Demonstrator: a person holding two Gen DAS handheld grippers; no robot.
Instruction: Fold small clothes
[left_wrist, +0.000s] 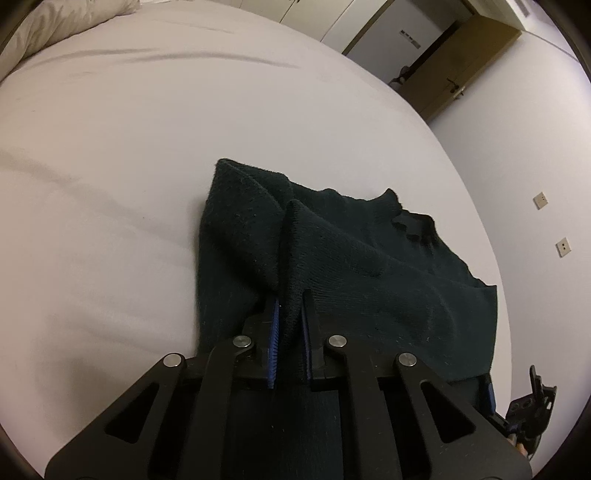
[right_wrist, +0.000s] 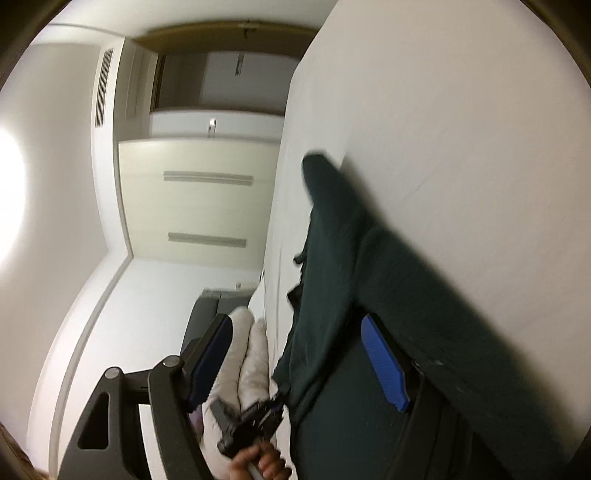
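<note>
While spread across the white bed (left_wrist: 110, 166), dark green knitted garment (left_wrist: 369, 266) lying rumpled near the bed's edge, one raised fold of it drawn up into the left gripper (left_wrist: 290, 325). Left gripper clenched on that fold: blue pads (left_wrist: 273, 343) nearly together with a narrow ridge of knit pinched between them. Neckline of the garment toward the far side, by the wall with two socket plates (left_wrist: 540, 200). White pillow (left_wrist: 62, 26) at the far corner of the bed; brown door (left_wrist: 465, 62) beyond.

Right wrist view rolled on its side and blurred. Right gripper (right_wrist: 295, 360) released, its jaws standing wide apart, one blue pad (right_wrist: 384, 363) lying against the dark green cloth, the other pad out over the bed's edge, nothing pinched between them. Same garment stretching away along the bed from that pad. Person's hand (right_wrist: 258, 461) at the lower rim, wrapped round the handle of the left gripper. Cream wardrobe doors (right_wrist: 199, 206) in the background.
</note>
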